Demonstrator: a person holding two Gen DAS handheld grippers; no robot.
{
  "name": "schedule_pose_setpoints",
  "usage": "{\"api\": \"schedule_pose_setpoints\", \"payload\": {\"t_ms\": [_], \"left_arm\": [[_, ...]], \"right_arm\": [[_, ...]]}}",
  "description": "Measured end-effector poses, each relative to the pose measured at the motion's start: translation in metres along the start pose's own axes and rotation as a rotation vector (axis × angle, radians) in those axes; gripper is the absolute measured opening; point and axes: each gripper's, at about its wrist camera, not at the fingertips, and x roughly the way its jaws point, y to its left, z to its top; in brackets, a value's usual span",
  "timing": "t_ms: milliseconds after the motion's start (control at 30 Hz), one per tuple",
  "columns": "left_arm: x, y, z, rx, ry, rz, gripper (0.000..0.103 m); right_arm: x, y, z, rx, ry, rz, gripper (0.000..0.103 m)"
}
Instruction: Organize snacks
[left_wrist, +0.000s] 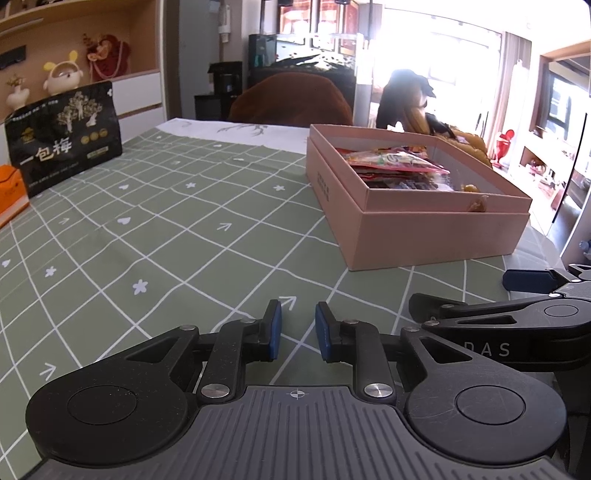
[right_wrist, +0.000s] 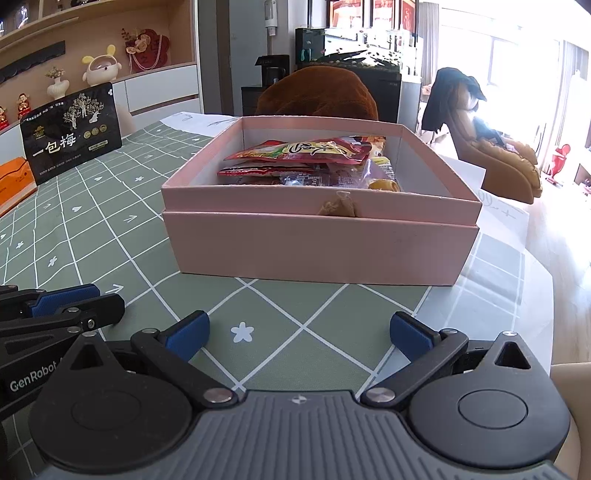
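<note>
An open pink box (right_wrist: 314, 251) stands on the green checked tablecloth (right_wrist: 258, 306), filled with several snack packets (right_wrist: 306, 151), a red one on top. In the left wrist view the pink box (left_wrist: 424, 229) lies to the right, with the packets (left_wrist: 391, 162) inside. My left gripper (left_wrist: 298, 314) hovers low over the cloth, its blue pads drawn nearly together with nothing between them. My right gripper (right_wrist: 299, 325) stands wide open in front of the box, holding nothing. A black plum snack bag (left_wrist: 66, 140) stands upright at the far left.
An orange box (left_wrist: 11, 188) sits at the table's left edge beside the black bag (right_wrist: 72, 136). A brown chair back (right_wrist: 317, 96) rises behind the table. The table's edge and wooden floor (right_wrist: 569, 266) lie to the right. Shelves with ornaments line the left wall.
</note>
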Motion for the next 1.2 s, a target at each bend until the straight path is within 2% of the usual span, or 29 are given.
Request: {"api": "schedule_pose_setpoints", "payload": {"t_ms": [1200], "left_arm": [[-0.0015,-0.0030,-0.0018,0.008,-0.006,0.003,0.025]], "right_arm": [[-0.0008,0.0010,-0.0013,0.003,0.000,-0.002,0.103]]}}
